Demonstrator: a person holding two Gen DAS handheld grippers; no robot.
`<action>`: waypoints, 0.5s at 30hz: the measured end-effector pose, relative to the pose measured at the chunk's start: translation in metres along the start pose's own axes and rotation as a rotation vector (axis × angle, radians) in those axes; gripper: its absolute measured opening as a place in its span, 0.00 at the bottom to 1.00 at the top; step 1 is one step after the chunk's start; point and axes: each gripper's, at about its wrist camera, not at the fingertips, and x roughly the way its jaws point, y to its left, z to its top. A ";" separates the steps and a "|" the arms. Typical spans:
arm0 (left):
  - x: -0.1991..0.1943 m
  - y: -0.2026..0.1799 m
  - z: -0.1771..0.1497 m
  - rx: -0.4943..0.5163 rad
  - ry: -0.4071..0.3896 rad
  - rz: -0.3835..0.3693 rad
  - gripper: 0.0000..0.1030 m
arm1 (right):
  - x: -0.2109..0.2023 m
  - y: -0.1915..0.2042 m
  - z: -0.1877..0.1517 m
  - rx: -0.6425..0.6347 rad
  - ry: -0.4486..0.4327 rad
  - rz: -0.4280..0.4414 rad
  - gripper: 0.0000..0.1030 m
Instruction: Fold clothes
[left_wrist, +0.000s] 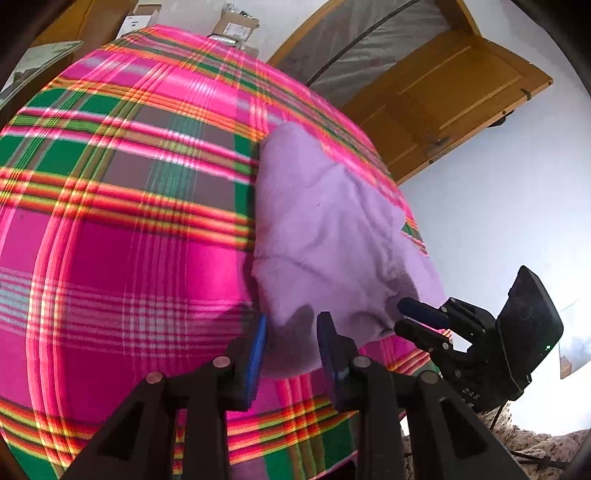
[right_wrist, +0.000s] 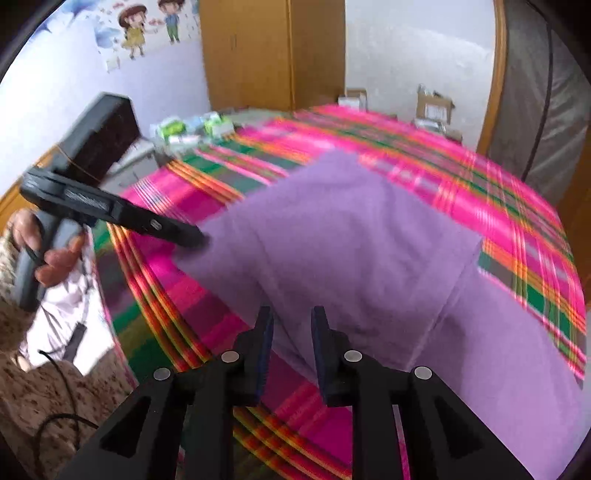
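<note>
A lilac garment (left_wrist: 325, 236) lies partly folded on a bed covered by a pink, green and orange plaid blanket (left_wrist: 122, 221). My left gripper (left_wrist: 291, 325) is open, its blue-padded fingers either side of the garment's near corner, with cloth between them. My right gripper (left_wrist: 412, 319) shows in the left wrist view at the garment's right edge, fingers slightly apart. In the right wrist view the garment (right_wrist: 351, 236) fills the middle, my right gripper (right_wrist: 291, 321) is open over its near edge, and my left gripper (right_wrist: 195, 240) reaches the garment's left corner, blurred.
A wooden door (left_wrist: 443, 96) stands open beyond the bed. Cardboard boxes (right_wrist: 434, 105) and a wooden wardrobe (right_wrist: 273, 51) stand behind it. Small packages (right_wrist: 188, 129) sit on a bedside surface. The bed's edge (right_wrist: 122, 295) drops to a speckled floor (right_wrist: 44, 406) with a cable.
</note>
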 end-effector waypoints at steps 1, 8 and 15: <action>0.000 0.000 0.001 0.002 -0.003 -0.005 0.27 | 0.000 0.001 0.003 0.004 -0.008 0.001 0.21; 0.000 0.008 -0.009 -0.004 -0.021 -0.030 0.08 | 0.029 0.008 0.004 0.056 0.036 0.071 0.20; -0.006 0.015 -0.013 -0.011 -0.027 -0.056 0.06 | 0.026 0.010 -0.003 0.078 0.024 0.093 0.11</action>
